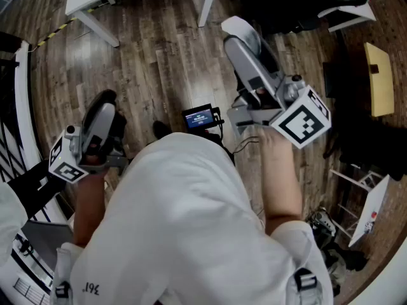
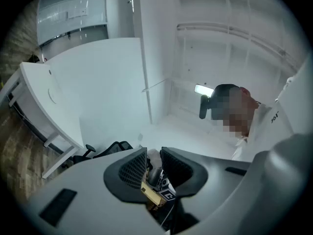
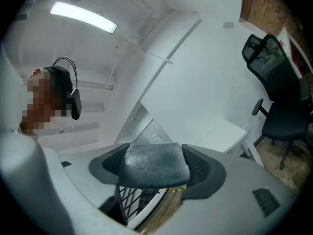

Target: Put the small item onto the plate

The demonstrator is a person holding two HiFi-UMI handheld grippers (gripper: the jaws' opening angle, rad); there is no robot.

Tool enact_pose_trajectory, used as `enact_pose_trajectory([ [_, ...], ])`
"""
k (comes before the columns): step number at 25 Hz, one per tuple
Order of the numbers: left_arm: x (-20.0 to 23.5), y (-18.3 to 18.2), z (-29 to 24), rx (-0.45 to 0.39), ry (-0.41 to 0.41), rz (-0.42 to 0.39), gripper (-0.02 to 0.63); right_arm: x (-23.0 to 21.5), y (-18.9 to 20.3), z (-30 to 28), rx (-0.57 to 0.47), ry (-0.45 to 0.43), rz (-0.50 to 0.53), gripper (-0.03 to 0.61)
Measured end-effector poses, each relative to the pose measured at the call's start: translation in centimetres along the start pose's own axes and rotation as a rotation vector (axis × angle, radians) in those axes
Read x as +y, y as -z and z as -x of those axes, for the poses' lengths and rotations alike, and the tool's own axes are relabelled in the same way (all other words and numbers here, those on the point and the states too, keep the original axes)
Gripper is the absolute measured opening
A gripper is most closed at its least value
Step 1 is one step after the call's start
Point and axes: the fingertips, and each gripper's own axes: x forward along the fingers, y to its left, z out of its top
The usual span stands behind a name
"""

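Dark-grey pebbled rubber fills the whole span of the right gripper [image 3: 155, 156]. Its jaws stand at their widest, and both mesh pads [image 3: 199, 166] press the ends of a grey block [image 3: 154, 173], which I take to be the small item. The block's long axis runs pad to pad, level across the lower centre of the right gripper view, so the right hand already has it.

The left gripper [image 2: 153, 161] has its jaws drawn almost together. Small bits show in the slit, gripped or merely beyond I cannot tell.

Outward, the head view gives only a white shirt [image 1: 184, 221], wooden floor [image 1: 159, 62] and a table leg [image 1: 206, 2] at the upper edge. No plate appears, so its direction from the block is unknown.
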Motion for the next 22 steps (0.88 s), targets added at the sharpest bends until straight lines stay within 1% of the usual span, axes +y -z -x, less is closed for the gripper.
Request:
enact_pose_trajectory([
  [6,1.1,0.5,0.2,0.009,-0.008,0.009,0.078,-0.6,0.6,-0.7,0.007,0.0,0.004,0.337],
  [13,1.3,0.6,0.0,0.017,-0.014,0.016,0.078,-0.8,1.1,-0.8,0.018,-0.001,-0.042,0.337],
  [22,1.2,1.2,-0.1,0.037,-0.026,0.008,0.078,-1.1,1.7,-0.7,0.033,0.006,-0.05,0.337],
])
